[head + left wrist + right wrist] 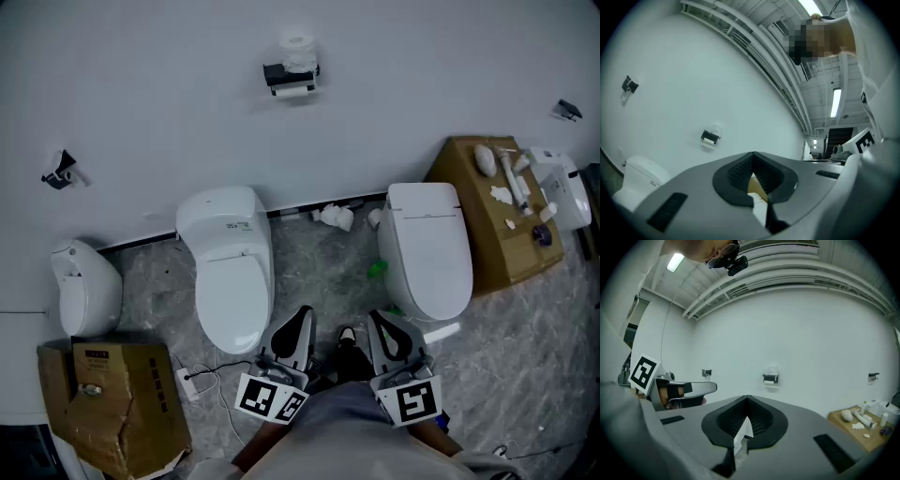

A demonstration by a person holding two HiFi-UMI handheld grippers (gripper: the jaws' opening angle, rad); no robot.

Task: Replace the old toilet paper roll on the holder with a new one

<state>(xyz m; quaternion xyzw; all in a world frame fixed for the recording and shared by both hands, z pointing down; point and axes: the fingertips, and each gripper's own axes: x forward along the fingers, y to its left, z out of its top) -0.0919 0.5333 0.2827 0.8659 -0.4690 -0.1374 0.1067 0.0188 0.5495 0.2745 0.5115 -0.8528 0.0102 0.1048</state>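
While well apart from the holder (pixel 281 74), left claw (pixel 300 323) and right claw (pixel 382 326) (side by side) clenched.

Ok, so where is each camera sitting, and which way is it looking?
Head view: on the person's head, facing steeply down at two toilets, the wall and its paper holder; the left tool, right tool and the person's clothing show.
Left gripper view: rides the left tool, facing the wall along its shut jaws; the person's clothing shows at right.
Right gripper view: rides the right tool, facing the same wall; the left tool shows at left.
Shared: all three see the paper holder.
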